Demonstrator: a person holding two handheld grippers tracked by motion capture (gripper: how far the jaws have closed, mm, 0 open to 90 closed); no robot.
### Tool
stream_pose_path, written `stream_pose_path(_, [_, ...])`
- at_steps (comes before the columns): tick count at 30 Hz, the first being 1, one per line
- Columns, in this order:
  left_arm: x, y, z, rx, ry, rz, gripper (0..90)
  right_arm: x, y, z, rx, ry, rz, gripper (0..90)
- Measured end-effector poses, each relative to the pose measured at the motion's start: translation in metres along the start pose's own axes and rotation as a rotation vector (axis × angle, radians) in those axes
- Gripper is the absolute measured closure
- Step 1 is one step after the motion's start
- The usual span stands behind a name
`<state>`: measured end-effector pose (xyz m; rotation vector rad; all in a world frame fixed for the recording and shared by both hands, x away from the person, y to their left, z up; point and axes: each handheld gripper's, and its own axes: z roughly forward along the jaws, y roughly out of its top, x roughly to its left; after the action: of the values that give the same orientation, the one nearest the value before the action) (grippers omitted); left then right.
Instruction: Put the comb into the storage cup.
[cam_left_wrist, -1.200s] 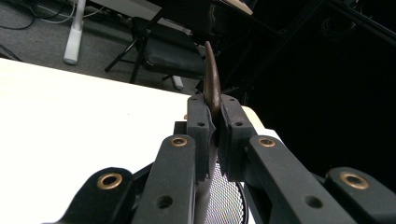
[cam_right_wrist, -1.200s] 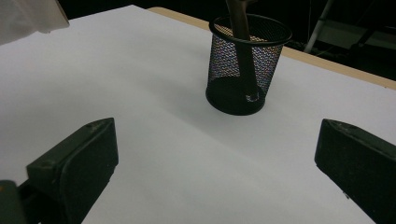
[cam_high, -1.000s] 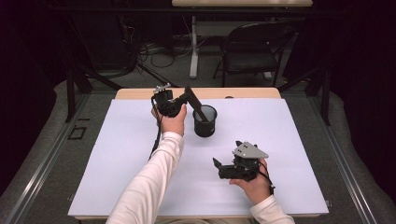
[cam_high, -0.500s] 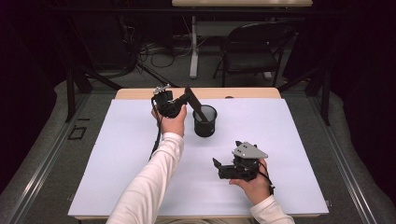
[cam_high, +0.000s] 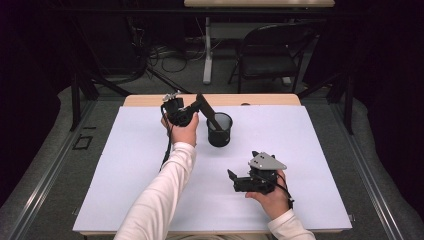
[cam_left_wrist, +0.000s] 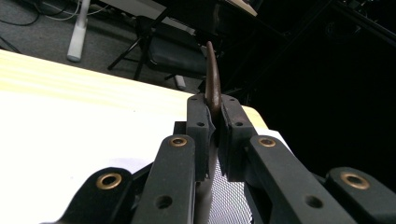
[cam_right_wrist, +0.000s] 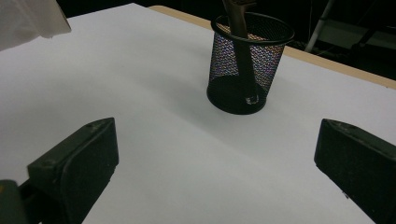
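Note:
A black mesh cup (cam_high: 220, 131) stands upright on the white sheet near the table's far edge. A slim brown tool (cam_left_wrist: 211, 70) leans in it, lower end at the cup's bottom (cam_right_wrist: 243, 56). My left gripper (cam_high: 196, 106) is just left of the cup, shut on the tool's upper part; in the left gripper view the pads (cam_left_wrist: 200, 126) press its sides and the tip sticks out past them. My right gripper (cam_high: 232, 180) rests lower right of centre, pointing left. Its jaws (cam_right_wrist: 217, 151) stand wide open with nothing between them, facing the cup (cam_right_wrist: 247, 65) from a distance.
A white sheet (cam_high: 125, 170) covers most of the wooden table (cam_high: 150, 100). Behind the table stand a black folding chair (cam_high: 270, 55), cables on the floor and dark stand legs. The left sleeve (cam_high: 165, 195) crosses the sheet's middle.

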<state>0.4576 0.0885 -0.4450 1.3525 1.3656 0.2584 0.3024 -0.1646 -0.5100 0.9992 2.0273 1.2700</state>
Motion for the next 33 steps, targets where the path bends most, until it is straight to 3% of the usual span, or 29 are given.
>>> stream_pose_path(12, [0.006, -0.001, -0.001, -0.008, 0.005, -0.022, 84.1, 0.000, 0.000, 0.000, 0.001, 0.001, -0.004, 0.0])
stream_pose_path(23, [0.017, -0.002, -0.002, -0.011, 0.007, -0.080, 83.9, 0.000, 0.000, 0.000, 0.000, 0.001, -0.004, 0.0])
stream_pose_path(33, [0.017, -0.003, -0.002, -0.016, 0.004, -0.080, 82.9, 0.000, 0.000, 0.000, 0.001, 0.001, -0.004, 0.0])
